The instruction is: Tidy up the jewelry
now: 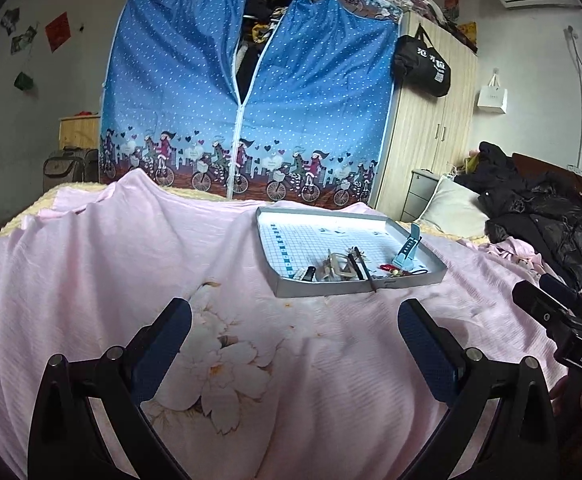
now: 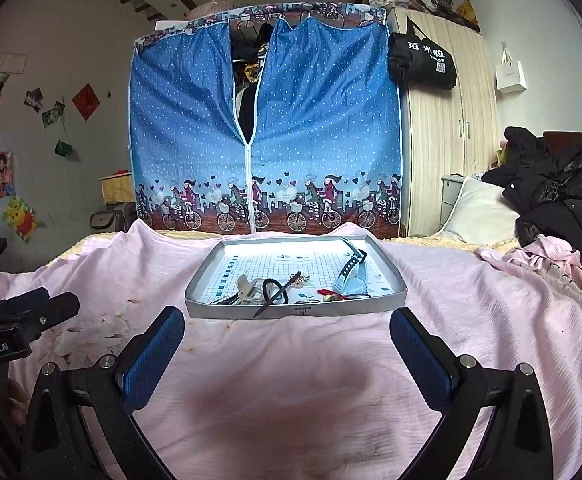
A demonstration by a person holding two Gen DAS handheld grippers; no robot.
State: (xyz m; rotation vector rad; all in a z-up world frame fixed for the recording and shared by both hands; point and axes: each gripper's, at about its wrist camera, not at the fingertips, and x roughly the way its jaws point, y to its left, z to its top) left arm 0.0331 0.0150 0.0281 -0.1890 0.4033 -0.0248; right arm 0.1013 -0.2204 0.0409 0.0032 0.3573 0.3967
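Both jaws stand wide apart, nothing between them. Left gripper [image 1: 294, 322] hovers over the pink sheet [image 1: 91, 280], above a printed flower [image 1: 219, 360]; its blue pads [image 1: 163, 344] are bare. Right gripper [image 2: 287, 330] hovers over plain sheet just short of the tray [image 2: 195, 280], pads [image 2: 151, 360] also bare. Each gripper shows at the edge of the other's view: right one at the right edge of the left view [image 1: 559, 312], left one at the left edge of the right view [image 2: 27, 316]

Tray: shallow, grey-rimmed, grid-printed floor, resting on the sheet ahead of both grippers, nearer the right one. Jewelry lies bunched toward its near edge:
- pale hair clip [image 2: 247, 286], left of centre
- black hair tie [image 2: 273, 290], touching the clip
- thin dark stick [image 2: 277, 294], slanted across the tie, its tip over the near rim
- small red item [image 2: 325, 293], right of the tie; type not clear
- light blue watch [image 2: 353, 274], right side, strap arched upward
- dark pieces [image 2: 225, 300] at the near left, too small to identify

Beyond the bed: blue dotted fabric wardrobe [image 2: 263, 120], zip partly open. Wooden cabinet [image 2: 451, 128] to its right with a black bag [image 2: 421, 62] hanging on it. Dark coats [image 2: 563, 196] and a white pillow [image 2: 475, 212] lie at far right of the bed
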